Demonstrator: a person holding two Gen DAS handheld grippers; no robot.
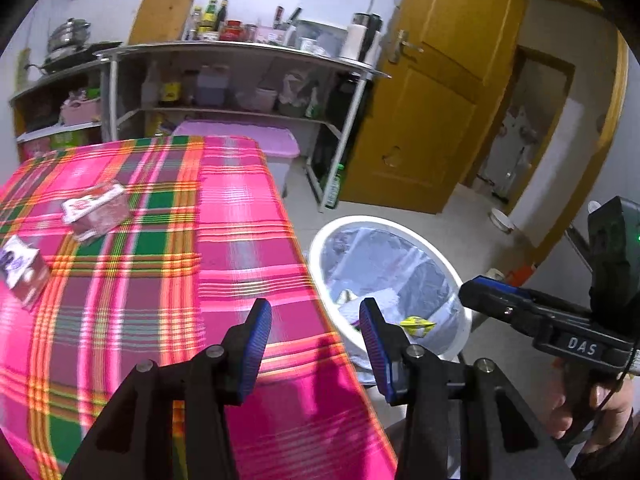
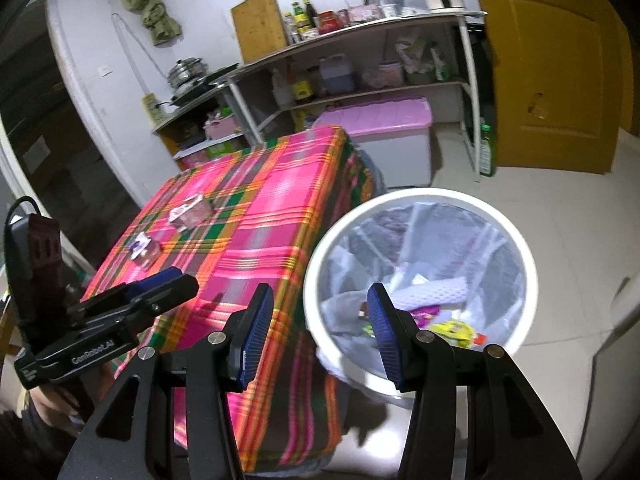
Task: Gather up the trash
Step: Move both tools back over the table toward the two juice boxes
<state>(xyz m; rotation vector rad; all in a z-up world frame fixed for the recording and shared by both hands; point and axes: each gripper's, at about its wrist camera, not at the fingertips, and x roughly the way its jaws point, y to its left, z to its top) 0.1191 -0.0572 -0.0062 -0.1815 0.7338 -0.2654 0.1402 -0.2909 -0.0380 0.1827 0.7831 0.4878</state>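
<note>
Two cartons left on the plaid table, one lined bin beside it on the floor.

The white bin [image 2: 416, 280], at about 3 o'clock off the table's edge, holds a yellow wrapper [image 2: 452, 328], a white foam net [image 2: 432, 290] and more scraps. On the pink plaid cloth [image 1: 224, 240] sit two cartons well apart from the bin: a red-and-white one [image 1: 96, 210] and a purple-and-white one [image 1: 22, 272], print too blurred to read. Left gripper [image 1: 316, 344] and right gripper [image 2: 320, 332] both stand apart, gripping nothing; "DAS" and "GenRoboAI" mark their bodies. Bare tiled floor [image 2: 560, 184] lies open around the bin.
</note>
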